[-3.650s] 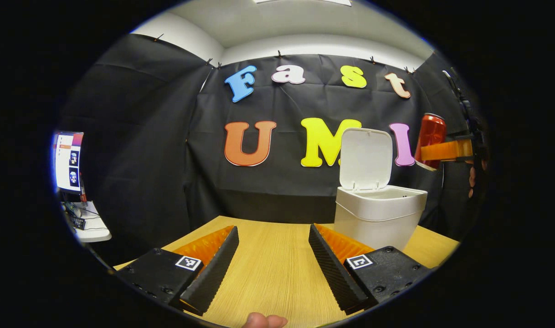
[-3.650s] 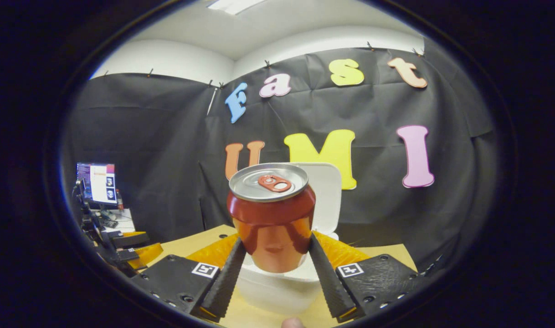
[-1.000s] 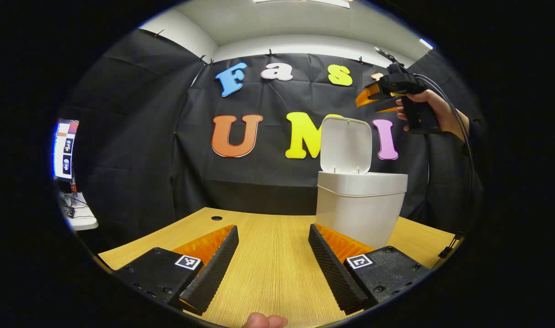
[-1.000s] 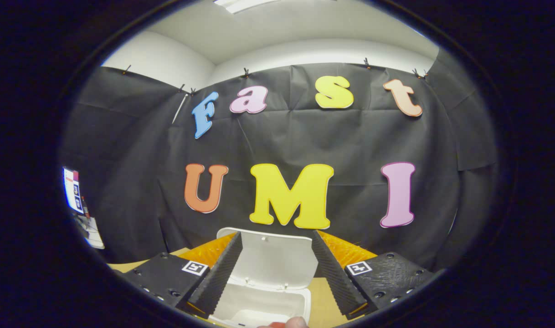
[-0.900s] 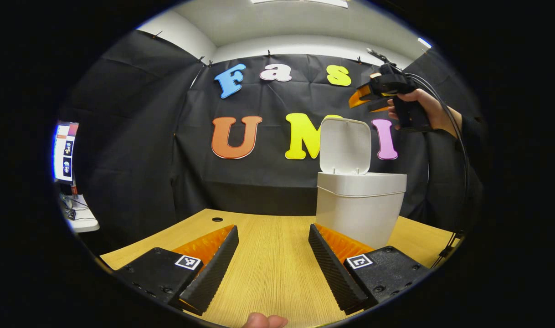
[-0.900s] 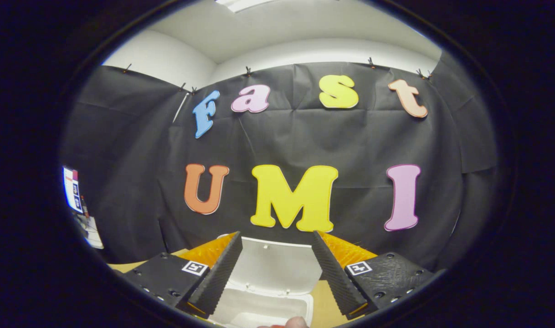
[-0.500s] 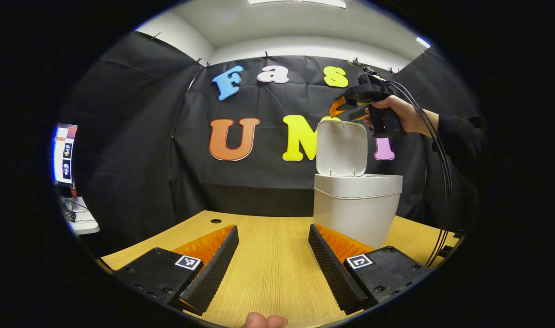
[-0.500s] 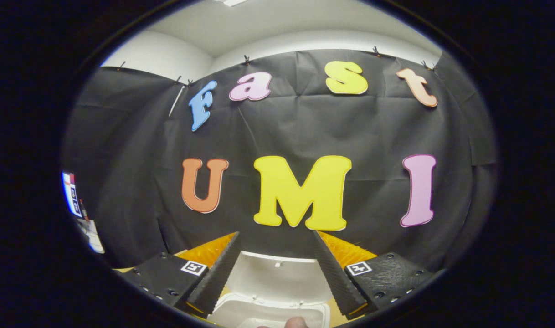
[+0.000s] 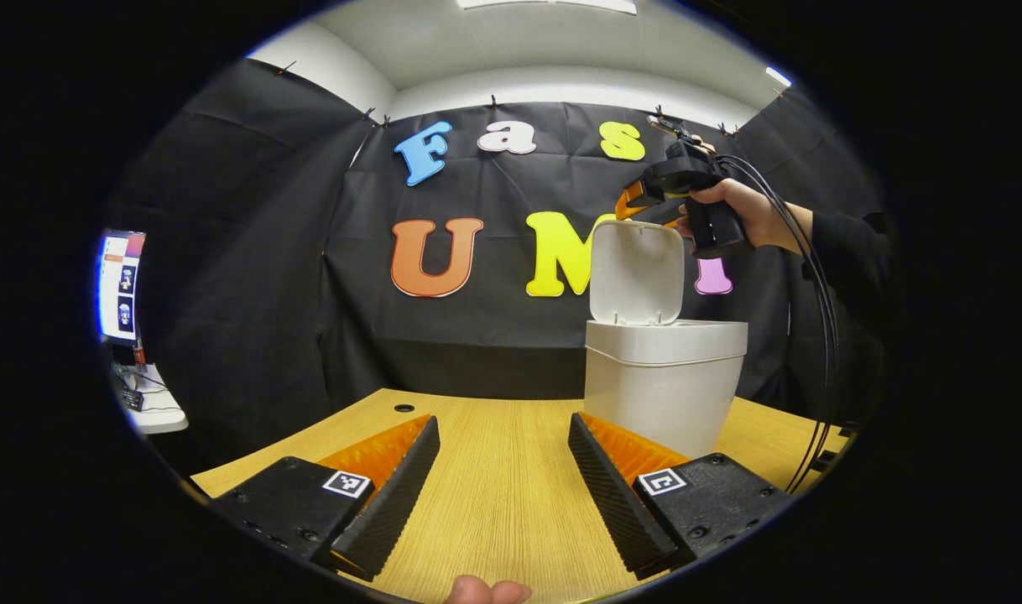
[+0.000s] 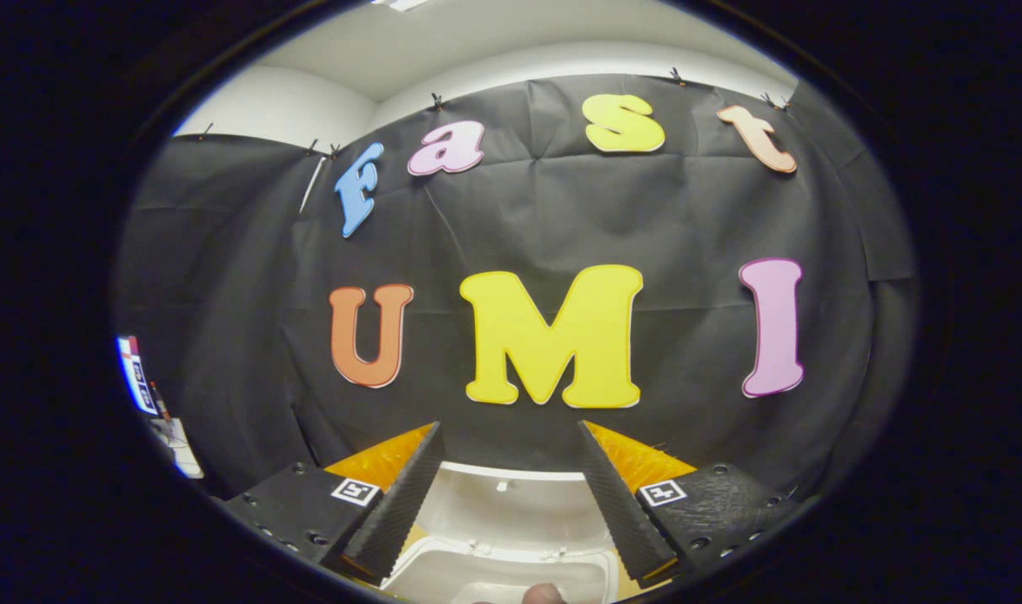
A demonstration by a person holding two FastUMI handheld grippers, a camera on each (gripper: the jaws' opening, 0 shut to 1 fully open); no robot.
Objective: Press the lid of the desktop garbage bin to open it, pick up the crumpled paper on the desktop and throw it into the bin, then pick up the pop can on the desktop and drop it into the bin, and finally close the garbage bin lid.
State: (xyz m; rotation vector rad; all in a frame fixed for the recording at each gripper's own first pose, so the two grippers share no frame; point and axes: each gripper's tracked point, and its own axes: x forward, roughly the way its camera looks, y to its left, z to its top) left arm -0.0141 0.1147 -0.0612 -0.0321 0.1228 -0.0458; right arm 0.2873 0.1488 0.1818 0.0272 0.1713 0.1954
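Note:
A white desktop bin [image 9: 662, 394] stands on the wooden table [image 9: 503, 495], its lid [image 9: 637, 270] swung upright. In the left gripper view a hand holds my right gripper [image 9: 637, 200] just above the lid's top edge. From the right gripper view, that gripper [image 10: 503, 495] is open, with the raised lid [image 10: 511, 507] and the bin's open mouth [image 10: 494, 575] between and below its fingers. My left gripper [image 9: 503, 495] hovers open low over the table, left of the bin, with nothing between its fingers. The bin's inside is hidden in the left gripper view.
A monitor [image 9: 118, 285] stands on a white side desk [image 9: 154, 411] at the far left. A round cable hole [image 9: 404, 408] sits near the table's back edge. Black cables [image 9: 817, 335] hang from the hand holding the right gripper.
The red can that my right gripper held 3.6 s ago has left it. That gripper has since moved left and down over the upright lid. My left gripper has barely moved.

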